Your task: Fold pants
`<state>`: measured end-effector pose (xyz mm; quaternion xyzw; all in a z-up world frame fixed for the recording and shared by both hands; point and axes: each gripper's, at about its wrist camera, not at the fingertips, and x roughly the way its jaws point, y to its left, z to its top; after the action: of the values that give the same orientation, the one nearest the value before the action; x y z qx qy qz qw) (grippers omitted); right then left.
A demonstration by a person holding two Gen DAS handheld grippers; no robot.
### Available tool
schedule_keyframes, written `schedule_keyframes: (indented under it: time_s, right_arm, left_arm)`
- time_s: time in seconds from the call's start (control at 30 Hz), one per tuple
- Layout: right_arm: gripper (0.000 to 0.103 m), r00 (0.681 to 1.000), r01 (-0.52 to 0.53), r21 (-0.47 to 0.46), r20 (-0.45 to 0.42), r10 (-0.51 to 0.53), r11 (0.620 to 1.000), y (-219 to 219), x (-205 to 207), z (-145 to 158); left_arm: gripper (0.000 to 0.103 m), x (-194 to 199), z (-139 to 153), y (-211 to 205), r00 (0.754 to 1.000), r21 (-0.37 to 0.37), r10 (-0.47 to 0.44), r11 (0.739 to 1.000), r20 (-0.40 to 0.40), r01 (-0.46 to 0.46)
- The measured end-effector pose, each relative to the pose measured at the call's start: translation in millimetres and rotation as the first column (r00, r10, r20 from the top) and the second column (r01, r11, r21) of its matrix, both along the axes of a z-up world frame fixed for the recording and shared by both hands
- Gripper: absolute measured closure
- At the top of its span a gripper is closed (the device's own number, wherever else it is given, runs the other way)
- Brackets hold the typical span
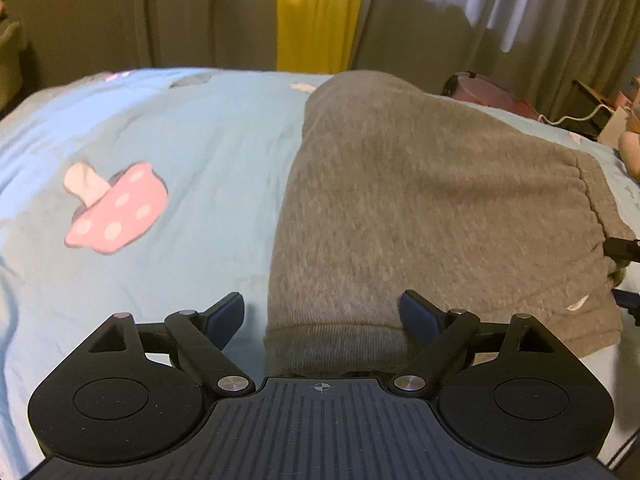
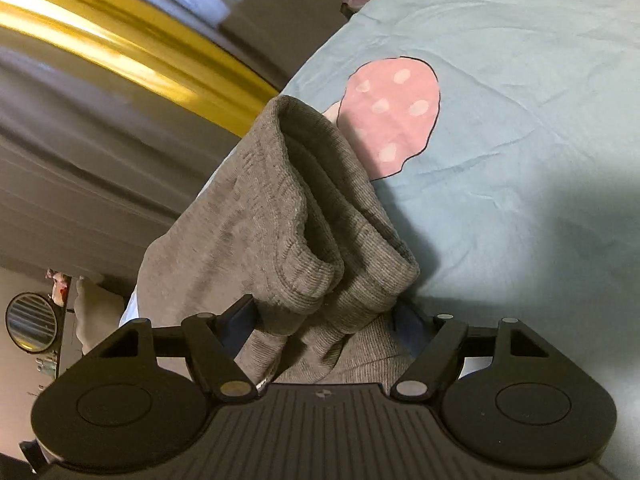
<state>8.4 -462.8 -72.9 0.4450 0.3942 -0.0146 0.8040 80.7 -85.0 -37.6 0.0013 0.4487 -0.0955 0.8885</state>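
Note:
Grey sweatpants (image 1: 420, 200) lie folded on a light blue bedsheet (image 1: 180, 128). In the left wrist view my left gripper (image 1: 322, 312) is open, its fingers wide apart, with the ribbed cuff edge (image 1: 336, 344) lying between them. The right gripper's dark tip (image 1: 622, 248) shows at the waistband on the right edge. In the right wrist view my right gripper (image 2: 324, 316) has its fingers spread around the bunched ribbed cuffs (image 2: 320, 240), which stand up between them; the fabric fills the gap, and I cannot tell if the fingers press on it.
The sheet carries pink mushroom prints (image 1: 116, 208), (image 2: 392, 116). Grey and yellow curtains (image 1: 316, 12) hang behind the bed. Clutter and a white cable (image 1: 580, 114) sit past the bed's far right edge. A round mirror (image 2: 32, 322) stands at the left.

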Motion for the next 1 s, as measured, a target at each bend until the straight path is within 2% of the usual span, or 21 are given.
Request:
schedule_keyframes:
  time_s: [0.13,0.2,0.23,0.37,0.47,0.63,0.93,1.0]
  right_arm:
    - [0.032,1.000,-0.013,-0.051,0.000,0.013,0.999,5,2,6]
    - [0.039,1.000,-0.028,-0.113,0.003,0.029,0.993,12,1,13]
    - [0.040,0.999,-0.034,-0.143,0.009,0.035,0.989,15,-1,17]
    - [0.046,0.997,-0.029,-0.205,0.058,0.042,0.978,25,-12,31]
    - [0.047,0.996,-0.017,-0.212,0.079,0.034,0.977,27,-14,32]
    - [0.043,0.998,-0.031,-0.259,0.047,0.045,0.965,30,-11,29]
    - [0.034,0.999,-0.003,-0.261,0.040,0.014,0.965,25,-14,36]
    - [0.034,0.999,0.010,-0.244,0.053,0.003,0.970,21,-17,36]
  left_arm:
    - [0.015,3,-2,4,1.000,-0.047,0.005,0.999,-0.024,-0.007]
    - [0.027,2,-3,3,1.000,-0.057,-0.009,0.998,-0.022,0.008]
    - [0.030,2,-3,3,1.000,-0.056,-0.012,0.998,-0.019,0.011]
    - [0.057,0,0,5,1.000,-0.036,-0.010,0.999,0.007,0.010]
    - [0.065,2,1,12,1.000,-0.055,0.010,0.998,-0.006,-0.010]
    - [0.067,2,2,16,1.000,-0.061,0.017,0.998,-0.007,-0.017]
    - [0.067,0,2,23,0.999,-0.086,0.029,0.996,-0.013,-0.030]
    - [0.060,-1,3,24,0.999,-0.080,0.038,0.996,-0.017,-0.039]
